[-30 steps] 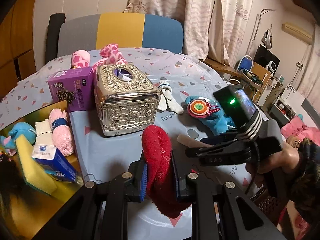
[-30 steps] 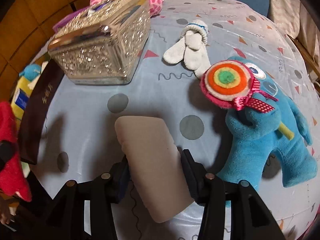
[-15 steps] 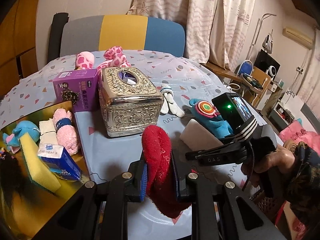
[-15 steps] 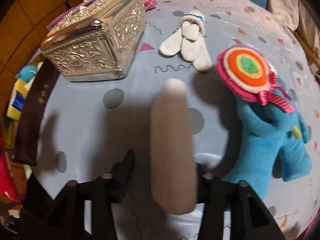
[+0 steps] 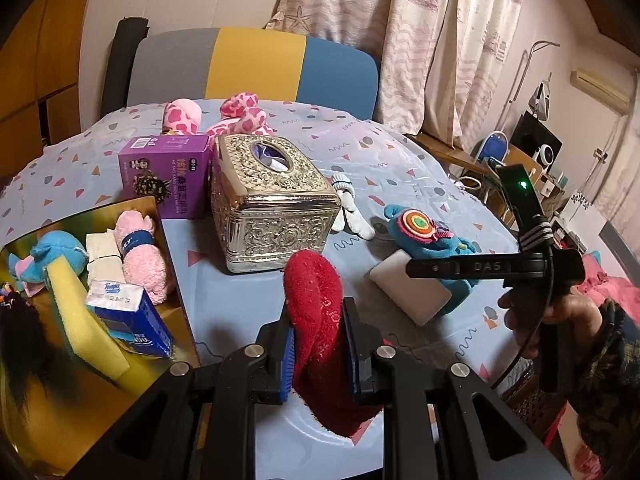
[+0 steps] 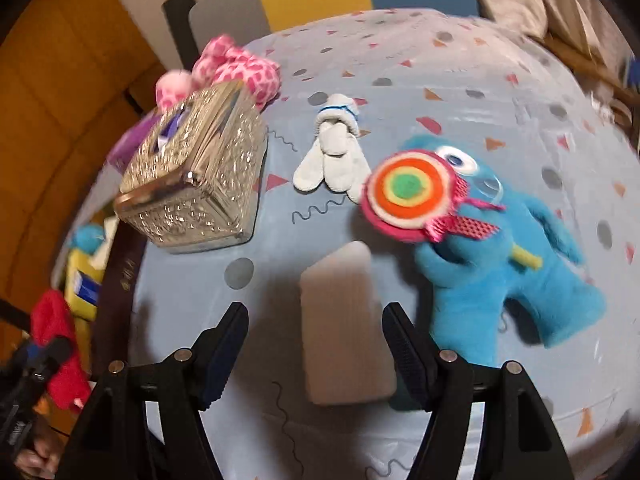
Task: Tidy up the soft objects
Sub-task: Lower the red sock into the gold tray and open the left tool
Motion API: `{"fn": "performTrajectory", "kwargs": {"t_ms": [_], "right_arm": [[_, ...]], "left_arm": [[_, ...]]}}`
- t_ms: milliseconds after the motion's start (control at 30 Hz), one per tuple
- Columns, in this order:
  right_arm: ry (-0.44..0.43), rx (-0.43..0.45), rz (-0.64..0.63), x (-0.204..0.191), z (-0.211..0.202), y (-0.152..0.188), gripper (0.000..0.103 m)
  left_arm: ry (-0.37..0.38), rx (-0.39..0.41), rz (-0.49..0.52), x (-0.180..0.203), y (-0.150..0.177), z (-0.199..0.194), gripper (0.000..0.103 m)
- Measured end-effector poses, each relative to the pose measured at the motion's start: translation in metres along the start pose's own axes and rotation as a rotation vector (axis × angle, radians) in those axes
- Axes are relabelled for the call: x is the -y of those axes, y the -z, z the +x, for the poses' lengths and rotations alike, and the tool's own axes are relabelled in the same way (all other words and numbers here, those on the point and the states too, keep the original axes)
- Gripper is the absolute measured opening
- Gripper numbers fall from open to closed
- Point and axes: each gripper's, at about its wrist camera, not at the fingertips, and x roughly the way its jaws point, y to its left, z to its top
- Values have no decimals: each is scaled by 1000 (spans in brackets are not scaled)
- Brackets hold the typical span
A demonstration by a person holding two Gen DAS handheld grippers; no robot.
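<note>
Low in the left wrist view, the left gripper (image 5: pixel 318 346) squeezes a red sock (image 5: pixel 316 312). Next it likely goes left, into the yellow tray (image 5: pixel 176 236). The right gripper (image 6: pixel 316 344) is wide open around a beige pad (image 6: pixel 344 328) on the table.

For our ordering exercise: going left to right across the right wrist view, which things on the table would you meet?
Red sock → silver tissue box → white socks → blue plush toy.
</note>
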Motion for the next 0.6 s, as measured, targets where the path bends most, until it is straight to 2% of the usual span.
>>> {"fn": "performTrajectory", "kwargs": {"t_ms": [100, 233, 333, 433, 500, 533, 567, 600], "right_arm": [[52, 0, 6, 5, 5, -1, 71], [67, -13, -70, -12, 10, 4, 71], [183, -49, -177, -29, 18, -3, 71], [233, -125, -229, -32, 34, -2, 71], [304, -162, -279, -36, 46, 1, 70], [350, -171, -311, -40, 53, 3, 65], [384, -172, -339, -43, 57, 6, 55], [384, -170, -346, -44, 58, 9, 56]], "left_arm": [[5, 2, 1, 1, 1, -1, 21], [4, 0, 0, 0, 2, -3, 21], [6, 2, -1, 0, 3, -5, 21], [6, 8, 1, 0, 2, -9, 21], [5, 12, -2, -2, 2, -11, 21], [5, 14, -8, -4, 2, -13, 21], [6, 15, -13, -6, 2, -15, 21], [7, 17, -19, -9, 2, -18, 21]]}}
